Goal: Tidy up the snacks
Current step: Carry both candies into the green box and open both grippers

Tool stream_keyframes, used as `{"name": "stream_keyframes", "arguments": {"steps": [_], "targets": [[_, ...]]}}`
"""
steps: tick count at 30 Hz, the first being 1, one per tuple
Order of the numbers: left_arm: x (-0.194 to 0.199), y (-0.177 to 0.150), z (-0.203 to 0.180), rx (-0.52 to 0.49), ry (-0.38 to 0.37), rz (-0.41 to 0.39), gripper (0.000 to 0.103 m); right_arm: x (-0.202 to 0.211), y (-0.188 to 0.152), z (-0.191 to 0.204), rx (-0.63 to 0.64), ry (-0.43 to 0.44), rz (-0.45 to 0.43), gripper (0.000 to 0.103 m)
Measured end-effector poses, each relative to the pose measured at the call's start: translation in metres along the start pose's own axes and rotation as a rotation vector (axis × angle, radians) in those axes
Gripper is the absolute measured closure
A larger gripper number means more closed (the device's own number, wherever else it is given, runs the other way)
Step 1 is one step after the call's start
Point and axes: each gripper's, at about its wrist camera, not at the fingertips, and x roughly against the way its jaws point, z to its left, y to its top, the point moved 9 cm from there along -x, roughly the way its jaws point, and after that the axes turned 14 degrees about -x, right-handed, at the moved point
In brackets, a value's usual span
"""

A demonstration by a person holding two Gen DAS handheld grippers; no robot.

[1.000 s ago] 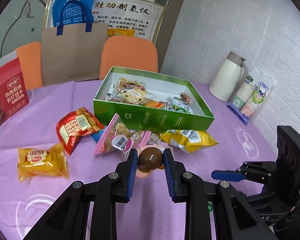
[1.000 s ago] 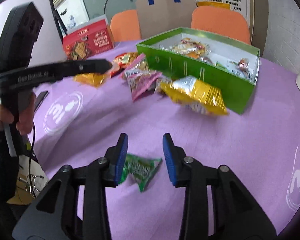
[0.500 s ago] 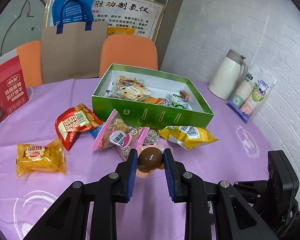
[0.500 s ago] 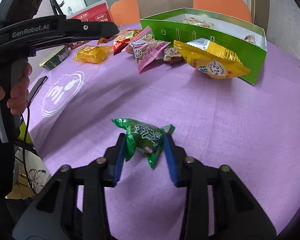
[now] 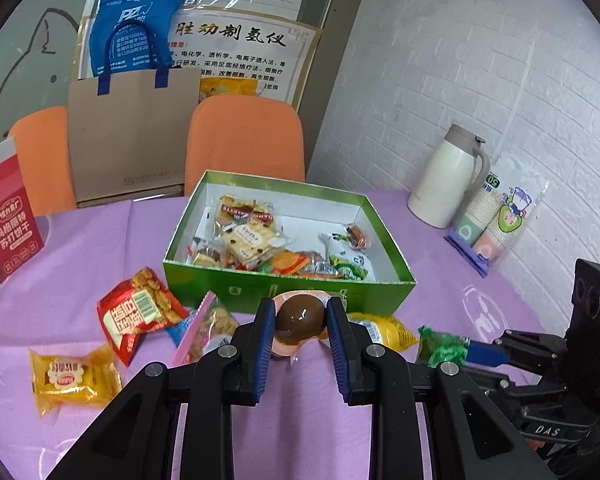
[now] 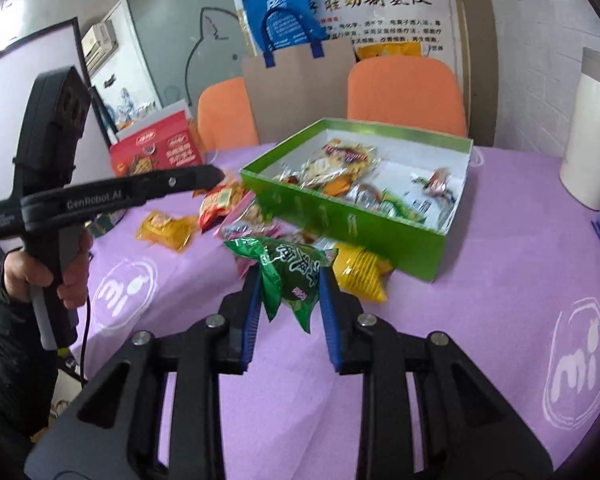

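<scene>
My left gripper [image 5: 301, 321] has its jaws clamped on a brown egg snack [image 5: 300, 318], held above the desk [image 5: 80, 248] just in front of the green box [image 5: 284, 292]. My right gripper [image 6: 286, 294] has its jaws closed on a green packet [image 6: 290, 272], lifted off the desk near the box's front corner. Loose snacks lie beside the box: red bag [image 5: 140, 314], yellow bag [image 5: 72, 376].

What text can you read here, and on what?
"GenRobot.AI": side of the left hand-held gripper.
"DAS": body of the right hand-held gripper.
"PZ": blue bag.
"mi": logo on the purple tablecloth.
"苏打饼干": red box.
"胜动制氢仪": poster headline.
Poster fine print and snack packets: too small or blurred.
</scene>
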Motion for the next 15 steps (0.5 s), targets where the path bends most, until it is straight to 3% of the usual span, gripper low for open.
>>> {"name": "stream_keyframes", "arguments": {"steps": [7, 15], "targets": [[-0.041, 0.035, 0.004, -0.005, 0.001, 0.023, 0.077, -0.026, 0.056, -0.043, -0.11, -0.067, -0.081, 0.073], [-0.095, 0.048, 0.015, 0.008, -0.008, 0.072, 0.076, -0.072, 0.076, -0.075, -0.132, -0.12, -0.062, 0.067]]}}
